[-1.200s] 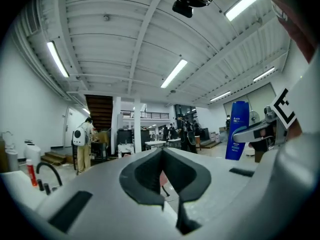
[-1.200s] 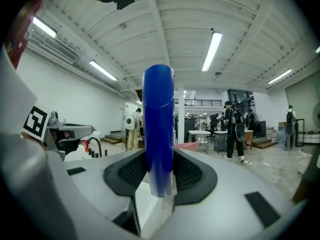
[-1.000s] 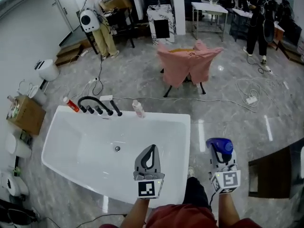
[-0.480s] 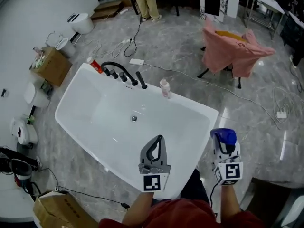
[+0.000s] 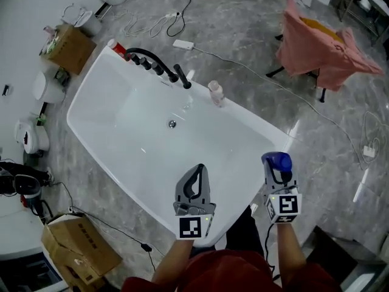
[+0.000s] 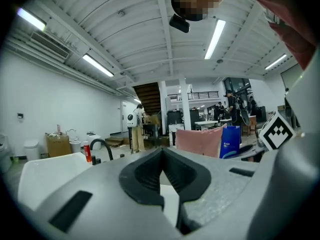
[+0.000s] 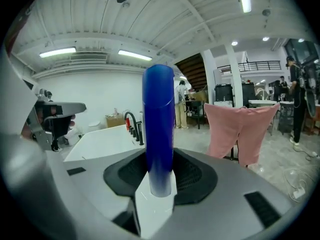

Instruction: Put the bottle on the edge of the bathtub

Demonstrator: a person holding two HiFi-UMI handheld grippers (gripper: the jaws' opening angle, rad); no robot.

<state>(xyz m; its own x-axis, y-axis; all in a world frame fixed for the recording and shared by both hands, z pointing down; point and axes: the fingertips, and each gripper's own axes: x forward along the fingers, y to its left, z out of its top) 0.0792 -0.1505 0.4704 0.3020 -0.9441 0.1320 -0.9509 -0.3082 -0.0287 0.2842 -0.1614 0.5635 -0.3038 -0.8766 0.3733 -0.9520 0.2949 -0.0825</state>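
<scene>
My right gripper (image 5: 277, 173) clamps the smooth blue bottle (image 7: 158, 124), long axis toward twelve o'clock; left gripper (image 5: 193, 185) jaws together

a pink cloth (image 5: 327, 46) hangs at upper right, a cardboard box (image 5: 68, 48) sits upper left.

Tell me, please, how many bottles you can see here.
3: a blue bottle held in the right tool; a pinkish bottle on the bathtub's far rim; a red bottle at its far left corner. Others may be hidden.
</scene>
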